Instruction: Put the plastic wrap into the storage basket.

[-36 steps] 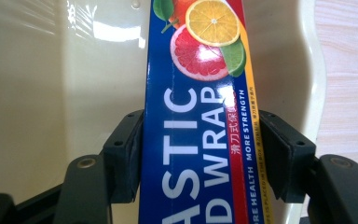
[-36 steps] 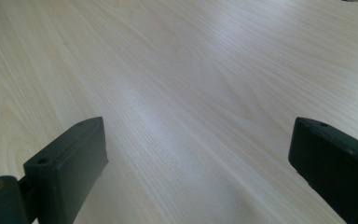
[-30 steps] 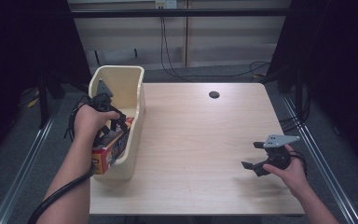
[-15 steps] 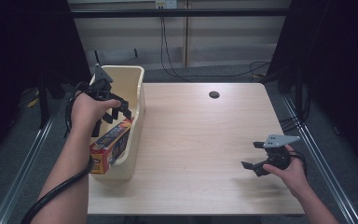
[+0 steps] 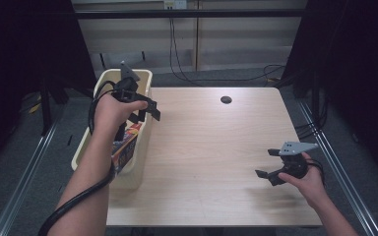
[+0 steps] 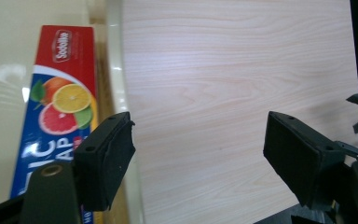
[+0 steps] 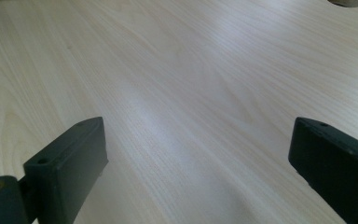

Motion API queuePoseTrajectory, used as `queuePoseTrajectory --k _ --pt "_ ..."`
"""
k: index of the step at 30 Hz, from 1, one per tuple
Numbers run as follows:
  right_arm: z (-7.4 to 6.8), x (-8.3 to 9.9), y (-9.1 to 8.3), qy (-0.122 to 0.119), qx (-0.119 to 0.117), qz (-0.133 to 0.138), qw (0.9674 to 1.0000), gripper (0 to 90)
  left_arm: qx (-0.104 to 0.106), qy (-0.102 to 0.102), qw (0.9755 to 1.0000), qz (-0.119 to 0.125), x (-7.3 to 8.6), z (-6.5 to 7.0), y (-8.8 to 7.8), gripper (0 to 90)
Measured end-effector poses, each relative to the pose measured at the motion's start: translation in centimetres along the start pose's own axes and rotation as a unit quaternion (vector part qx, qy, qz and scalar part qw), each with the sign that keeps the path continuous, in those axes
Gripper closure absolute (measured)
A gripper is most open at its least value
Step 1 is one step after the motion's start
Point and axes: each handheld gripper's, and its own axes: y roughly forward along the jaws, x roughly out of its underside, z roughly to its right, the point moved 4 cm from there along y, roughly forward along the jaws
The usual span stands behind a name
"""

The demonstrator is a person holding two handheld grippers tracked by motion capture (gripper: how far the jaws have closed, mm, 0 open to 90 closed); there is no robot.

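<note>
A red and blue box of plastic wrap (image 5: 125, 147) with citrus fruit printed on it (image 6: 60, 93) lies inside a cream bin (image 5: 130, 174) at the table's left edge. My left gripper (image 5: 146, 115) hangs above the bin's right rim (image 6: 116, 70). It is open and its jaws have just been opening, with nothing between them (image 6: 198, 130). My right gripper (image 5: 267, 163) is held low over the table's front right. It is open, with bare wood between its jaws (image 7: 198, 135).
The light wooden table (image 5: 211, 147) has a dark round cable hole (image 5: 226, 100) near its far edge. Metal rails run along the floor on both sides. Cables lie on the floor behind the table.
My left gripper has risen out of the bin and moved toward its right rim, jaws wider apart. The box stays in the bin. The right gripper has not moved.
</note>
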Motion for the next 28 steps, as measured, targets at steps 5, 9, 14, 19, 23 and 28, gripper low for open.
queuePoseTrajectory --k 5,9,14,19,23,28 --pt "0.0 0.0 -0.1 0.001 -0.001 0.0 1.0 4.0 0.008 0.013 0.9999 0.002 -0.1 1.3 0.5 21.7" --pt "0.0 -0.1 -0.1 0.0 -0.003 0.001 1.0 4.0 0.015 0.025 0.9996 0.001 -0.1 2.1 1.1 21.7" --pt "-0.1 -0.1 0.0 -0.001 -0.002 0.002 1.0 4.0 0.025 0.033 0.9991 -0.001 0.1 2.9 2.2 21.5" --pt "-0.1 -0.1 -0.1 -0.002 -0.004 0.001 1.0 4.0 0.031 0.043 0.9986 0.002 0.4 3.4 3.0 21.2" --pt "-0.2 0.0 0.0 -0.003 -0.003 0.0 1.0 4.0 0.038 0.05 0.998 0.003 0.7 3.7 3.8 20.6" --pt "-0.2 0.0 0.1 -0.003 -0.002 0.0 1.0 3.9 0.043 0.057 0.9974 0.005 0.8 4.1 4.4 20.2"
